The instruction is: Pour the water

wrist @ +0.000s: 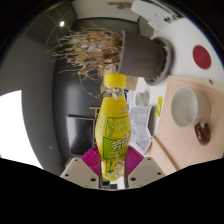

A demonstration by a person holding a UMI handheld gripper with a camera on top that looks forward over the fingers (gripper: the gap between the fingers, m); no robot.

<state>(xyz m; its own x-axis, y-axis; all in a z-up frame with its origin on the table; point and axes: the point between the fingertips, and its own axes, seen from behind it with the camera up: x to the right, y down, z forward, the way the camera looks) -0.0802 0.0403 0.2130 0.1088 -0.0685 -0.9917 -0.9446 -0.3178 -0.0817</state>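
Observation:
A yellow-green plastic bottle (114, 125) with a yellow cap and a green label stands upright between my fingers. My gripper (113, 160) is shut on the bottle, its pink pads (93, 159) pressing on the lower body from both sides. The bottle looks lifted above the dark table. Beyond it stands a grey pot (143, 55) with dry straw-like grass (88, 48). To the right, a white cup (188, 105) sits on a light wooden board (182, 128).
A white round device (198, 52) with a red spot stands behind the board. A small dark object (203, 131) lies on the board near the cup. Papers (142, 125) lie on the dark table (50, 110) behind the bottle. A bright white area is at the left.

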